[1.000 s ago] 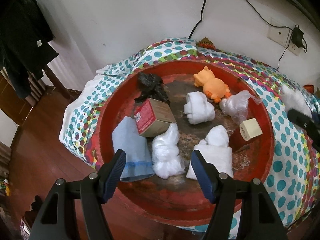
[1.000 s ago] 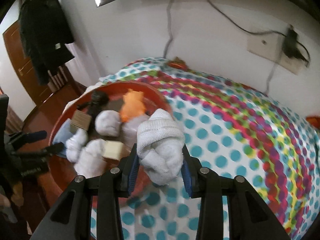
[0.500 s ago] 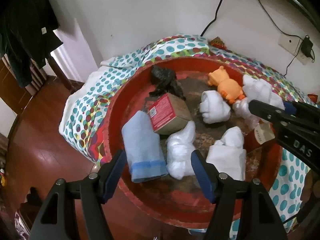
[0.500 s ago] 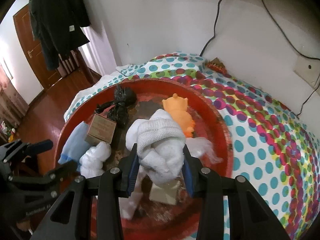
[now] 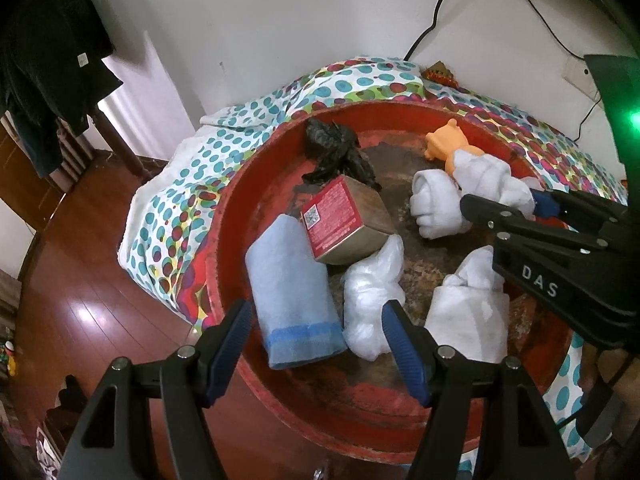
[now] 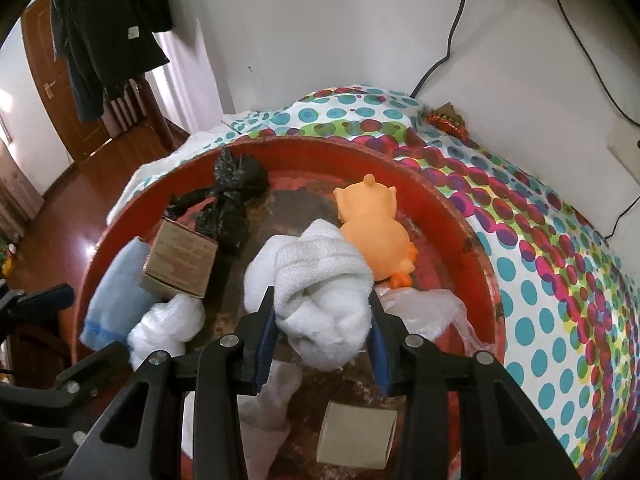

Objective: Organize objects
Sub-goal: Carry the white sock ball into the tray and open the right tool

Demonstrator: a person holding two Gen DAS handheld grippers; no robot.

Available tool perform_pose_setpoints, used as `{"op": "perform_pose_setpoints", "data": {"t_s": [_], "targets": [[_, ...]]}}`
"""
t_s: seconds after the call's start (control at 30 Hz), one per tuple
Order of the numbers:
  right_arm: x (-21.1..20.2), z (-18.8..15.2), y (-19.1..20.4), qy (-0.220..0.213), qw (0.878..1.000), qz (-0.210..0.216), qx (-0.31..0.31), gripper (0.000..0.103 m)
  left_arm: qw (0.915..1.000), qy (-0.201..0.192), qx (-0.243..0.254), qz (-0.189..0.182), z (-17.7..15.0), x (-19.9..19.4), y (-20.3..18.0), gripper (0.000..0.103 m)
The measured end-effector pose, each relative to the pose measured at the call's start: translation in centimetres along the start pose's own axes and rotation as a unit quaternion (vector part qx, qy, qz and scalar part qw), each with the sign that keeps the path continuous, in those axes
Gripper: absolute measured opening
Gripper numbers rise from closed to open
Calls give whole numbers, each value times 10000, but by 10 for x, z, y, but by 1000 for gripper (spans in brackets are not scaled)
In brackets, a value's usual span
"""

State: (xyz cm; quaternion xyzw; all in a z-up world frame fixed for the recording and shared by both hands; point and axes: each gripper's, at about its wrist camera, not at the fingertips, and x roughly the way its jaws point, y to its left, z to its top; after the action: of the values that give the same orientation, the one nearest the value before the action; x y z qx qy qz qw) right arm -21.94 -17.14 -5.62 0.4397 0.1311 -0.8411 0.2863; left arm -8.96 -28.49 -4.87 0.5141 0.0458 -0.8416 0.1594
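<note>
My right gripper (image 6: 322, 308) grips a rolled white sock (image 6: 320, 280) and holds it over the middle of the red basin (image 6: 460, 216). Its jaws are opening slightly, though the pads still touch the roll. The left wrist view shows the same sock (image 5: 492, 176) coming in from the right. My left gripper (image 5: 316, 316) hangs open above the basin's near rim (image 5: 320, 412), holding nothing. A folded blue cloth (image 5: 292, 292) and a clear plastic bag (image 5: 372, 296) lie just beyond its fingers.
In the basin lie an orange toy (image 6: 376, 240), a black bag (image 6: 232, 200), a red-labelled box (image 5: 340, 220), another white roll (image 5: 434, 208), a white cloth (image 5: 468, 320) and a small beige box (image 6: 356, 436). The basin sits on a dotted bedspread (image 6: 540, 280) by a wall.
My right gripper has carried the white sock from over the bedspread to over the basin and lowered it. The left gripper has shifted only slightly.
</note>
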Motion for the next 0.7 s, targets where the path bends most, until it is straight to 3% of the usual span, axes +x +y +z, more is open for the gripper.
{"op": "perform_pose_setpoints", "data": {"t_s": [0.27,0.37,0.43,0.5,0.63,0.7], "targets": [[-3,-3,2,-12,10000,-39,-3,42,10000,33,19,-55,-1,1,-1,69],[-8,-5,2,-81,9999,-73,1,53,10000,2,23,-31,-2,-1,-1,69],[-14,-7,3,-166,9998,-108,17,70,10000,4,34,-1,-2,-3,-2,69],[-21,-8,4,-211,9997,-112,53,74,10000,-18,52,43,-2,-4,-2,69],[-37,-14,4,-168,9996,-196,133,95,9999,-62,39,84,-3,-8,-2,69],[-45,-19,3,-118,9993,-301,176,97,9999,-65,39,73,-2,-9,-2,69]]}}
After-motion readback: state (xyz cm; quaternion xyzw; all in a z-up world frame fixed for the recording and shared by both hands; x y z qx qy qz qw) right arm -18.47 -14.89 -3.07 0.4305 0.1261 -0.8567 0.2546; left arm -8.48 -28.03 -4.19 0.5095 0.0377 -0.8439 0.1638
